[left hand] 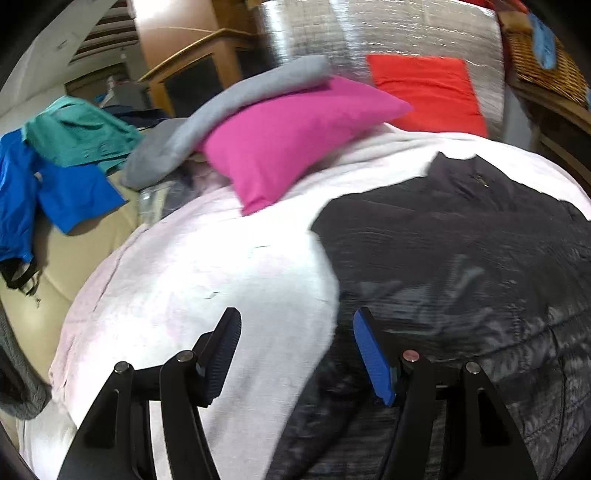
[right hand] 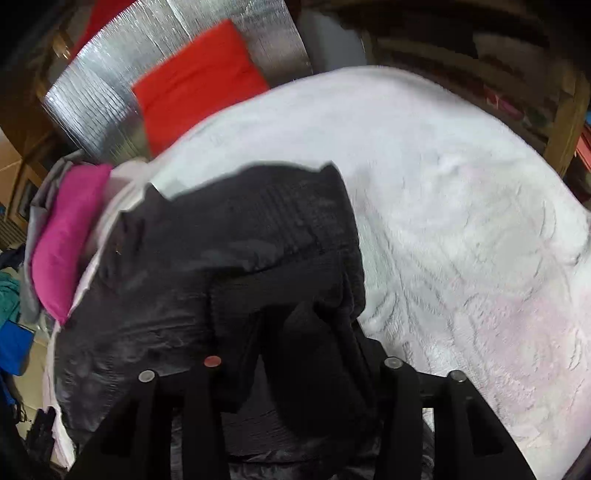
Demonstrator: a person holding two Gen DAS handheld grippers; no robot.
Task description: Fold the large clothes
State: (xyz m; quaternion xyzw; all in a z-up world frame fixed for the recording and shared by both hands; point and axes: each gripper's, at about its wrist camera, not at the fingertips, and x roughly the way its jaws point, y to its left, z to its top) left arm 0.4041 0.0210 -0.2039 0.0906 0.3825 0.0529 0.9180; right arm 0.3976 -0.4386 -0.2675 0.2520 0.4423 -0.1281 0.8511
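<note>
A black quilted jacket [left hand: 461,258] lies spread on a pale pink-white blanket [left hand: 203,277] that covers the bed. My left gripper [left hand: 295,317] hovers open over the jacket's left edge. Its blue-padded finger [left hand: 371,358] is above the dark fabric and the other finger is above the blanket, with nothing between them. In the right wrist view the jacket [right hand: 221,240] fills the left half. A bunched fold of it [right hand: 306,362] rises between the jaws of my right gripper [right hand: 295,332] and hides the fingertips, so a grip cannot be made out.
A pink pillow [left hand: 288,136], a red pillow [left hand: 424,92] and a grey garment [left hand: 221,103] lie at the head of the bed before a silver foil panel [left hand: 369,33]. Teal [left hand: 77,133] and blue [left hand: 66,195] clothes hang at the left. A wicker basket [left hand: 543,62] stands at the right.
</note>
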